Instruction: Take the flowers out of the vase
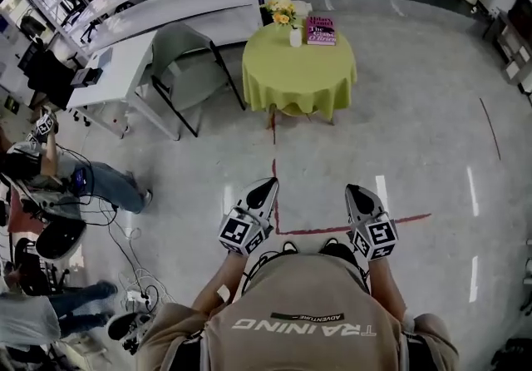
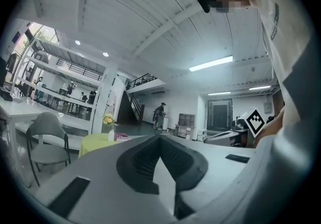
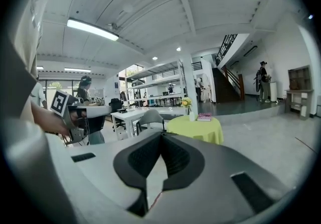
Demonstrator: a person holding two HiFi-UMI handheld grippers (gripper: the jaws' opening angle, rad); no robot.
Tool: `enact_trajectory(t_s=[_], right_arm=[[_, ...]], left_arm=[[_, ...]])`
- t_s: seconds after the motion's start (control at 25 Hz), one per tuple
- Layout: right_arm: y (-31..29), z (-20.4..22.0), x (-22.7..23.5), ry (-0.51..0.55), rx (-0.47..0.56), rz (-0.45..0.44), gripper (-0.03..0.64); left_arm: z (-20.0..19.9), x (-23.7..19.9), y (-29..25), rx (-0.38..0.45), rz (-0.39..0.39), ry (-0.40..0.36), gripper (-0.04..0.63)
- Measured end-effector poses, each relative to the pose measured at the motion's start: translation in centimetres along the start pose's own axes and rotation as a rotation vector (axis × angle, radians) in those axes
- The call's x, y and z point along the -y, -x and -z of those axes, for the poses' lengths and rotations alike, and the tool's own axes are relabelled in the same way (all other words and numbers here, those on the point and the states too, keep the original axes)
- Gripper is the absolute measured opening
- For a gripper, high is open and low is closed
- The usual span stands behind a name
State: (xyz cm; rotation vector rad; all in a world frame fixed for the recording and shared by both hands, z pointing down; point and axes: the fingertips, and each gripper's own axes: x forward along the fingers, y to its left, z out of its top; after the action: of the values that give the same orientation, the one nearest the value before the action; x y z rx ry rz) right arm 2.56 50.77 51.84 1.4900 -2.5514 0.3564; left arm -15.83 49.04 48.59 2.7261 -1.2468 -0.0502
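- Nearest, the left tongs [image 1: 264, 188] and right tongs [image 1: 356, 193] are held pressed together, with nothing pinched.
- Flowers [image 1: 281, 11] are seen in the vase [image 1: 295, 37] on the green-clothed counter [image 1: 299, 74], well apart from both.
- No step is judged done; approach, grasp and removal are left.

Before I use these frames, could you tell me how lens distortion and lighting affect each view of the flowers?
Head view: even light, mild wide-angle bending, flowers small but sharp on the green table. Left gripper view: strong fisheye, dark round border, bright ceiling light, flowers tiny. Right gripper view: same fisheye and border, ceiling light glaring, flowers small but distinguishable.
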Motion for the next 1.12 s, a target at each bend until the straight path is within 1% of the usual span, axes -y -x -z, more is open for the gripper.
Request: enact_trajectory(t_s=[0.08,0.24,0.36,0.48,0.6,0.76,0.84,0.92,1.12], right_arm=[[-0.3,0.6,-0.5,0.003,-0.017,0.006,0.002],[-1.4,1.8,-0.1,0.006,-0.075,-0.01,0.002],[-3.6,2.2,0.2,-0.004,-0.098,-0.025,0.002],[-6.0,1.8,0.7,-0.014,-0.1,-0.052,0.002],[-8.2,1.2,3.4,-0.013,-0.075,-0.073,0.002],[-11.1,1.3,8.6,-0.029,-0.065,-0.087,0.002],[-12.8,1.1,11.5,-0.018,-0.066,-0.103,0.002],[-14.4,0.6,14.0,-0.009,-0.064,-0.121,0.002],[-19.0,-2.1,17.7,0.008,-0.053,-0.181,0.002]], left_arm=[[0.7,-0.5,0.2,-0.009,0.008,0.014,0.009],[2.4,-1.2,0.0,-0.025,-0.005,0.068,0.009],[3.3,-2.4,-0.7,-0.043,-0.005,0.091,0.009],[4.0,-3.2,-2.5,-0.07,0.0,0.108,0.009],[4.2,-3.4,-6.3,-0.087,0.007,0.085,0.009],[3.5,-4.7,-12.2,-0.085,0.007,0.055,0.009],[2.7,-6.1,-14.8,-0.073,-0.015,0.048,0.009],[2.1,-7.9,-16.6,-0.065,-0.059,0.071,0.009],[1.2,-11.6,-19.5,-0.074,-0.179,0.095,0.009]])
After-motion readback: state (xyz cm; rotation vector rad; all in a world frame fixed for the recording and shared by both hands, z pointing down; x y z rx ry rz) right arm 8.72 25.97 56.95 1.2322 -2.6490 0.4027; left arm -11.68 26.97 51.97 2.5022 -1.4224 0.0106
